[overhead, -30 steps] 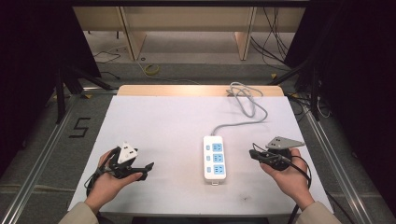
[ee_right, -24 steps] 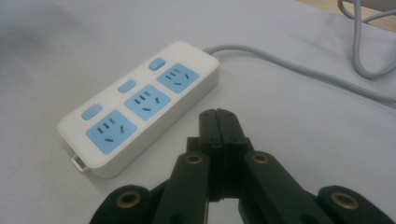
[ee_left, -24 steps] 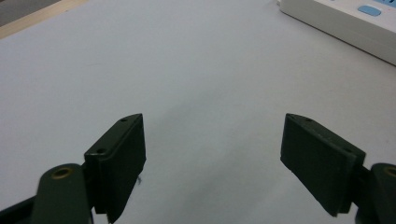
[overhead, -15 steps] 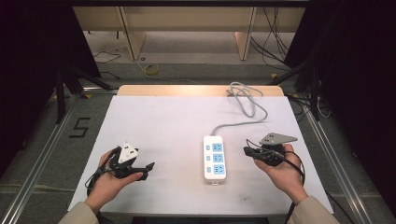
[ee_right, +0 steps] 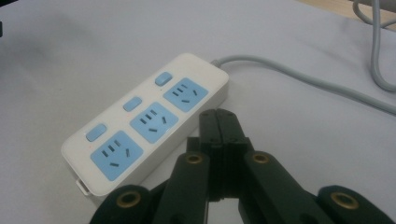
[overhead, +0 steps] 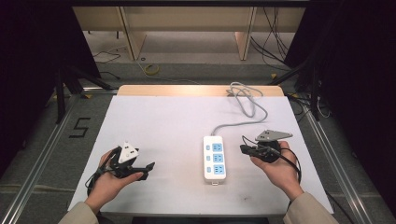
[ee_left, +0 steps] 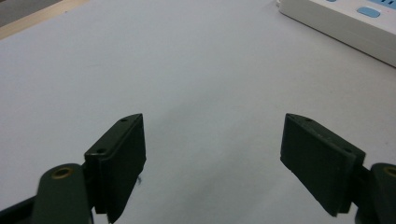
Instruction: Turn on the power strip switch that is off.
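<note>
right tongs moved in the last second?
Yes. In the high view the right tongs have closed in leftward on the power strip, which stayed put; the gap is narrower now.

A white power strip (overhead: 215,159) with pale blue sockets and switches, a grey cord (overhead: 247,105), black grippers, all on a plain white table (overhead: 163,121).

In front of you the desk (overhead: 159,121) is covered in white, with a bare wooden strip along its far edge. A white power strip (overhead: 215,158) with three blue sockets and three blue switches lies flat right of centre. Its grey cord (overhead: 247,105) runs toward the far edge and loops there. On the floor at left sits a black number 5 marking (overhead: 79,127).
</note>
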### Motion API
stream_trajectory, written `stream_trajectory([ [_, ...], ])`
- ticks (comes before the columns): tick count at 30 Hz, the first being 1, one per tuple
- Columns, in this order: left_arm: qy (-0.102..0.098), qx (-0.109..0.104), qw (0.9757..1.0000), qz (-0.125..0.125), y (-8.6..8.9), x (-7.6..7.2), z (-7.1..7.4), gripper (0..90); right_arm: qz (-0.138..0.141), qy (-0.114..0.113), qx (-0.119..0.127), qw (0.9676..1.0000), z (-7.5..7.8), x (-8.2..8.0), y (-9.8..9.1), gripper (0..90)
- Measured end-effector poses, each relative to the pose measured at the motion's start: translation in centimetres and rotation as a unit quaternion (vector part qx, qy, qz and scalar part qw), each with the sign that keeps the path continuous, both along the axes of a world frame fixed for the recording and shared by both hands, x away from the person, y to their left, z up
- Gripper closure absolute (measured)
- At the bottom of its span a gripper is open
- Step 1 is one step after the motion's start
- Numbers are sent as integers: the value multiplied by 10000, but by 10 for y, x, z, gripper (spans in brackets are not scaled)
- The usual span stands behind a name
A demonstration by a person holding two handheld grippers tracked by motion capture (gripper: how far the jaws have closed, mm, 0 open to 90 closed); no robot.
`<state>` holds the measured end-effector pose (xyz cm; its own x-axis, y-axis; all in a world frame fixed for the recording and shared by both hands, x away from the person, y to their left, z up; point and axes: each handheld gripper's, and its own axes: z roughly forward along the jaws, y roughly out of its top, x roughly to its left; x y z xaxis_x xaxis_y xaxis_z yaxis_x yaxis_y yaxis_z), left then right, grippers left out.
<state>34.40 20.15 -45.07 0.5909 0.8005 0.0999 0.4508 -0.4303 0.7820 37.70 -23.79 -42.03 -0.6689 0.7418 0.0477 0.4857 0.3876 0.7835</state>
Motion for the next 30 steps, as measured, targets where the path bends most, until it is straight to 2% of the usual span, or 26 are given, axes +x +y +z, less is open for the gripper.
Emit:
stream_trajectory([
  [30,14,4,10000,-39,-1,0,0,224,199,32,-133,9997,7,12,22,900],
])
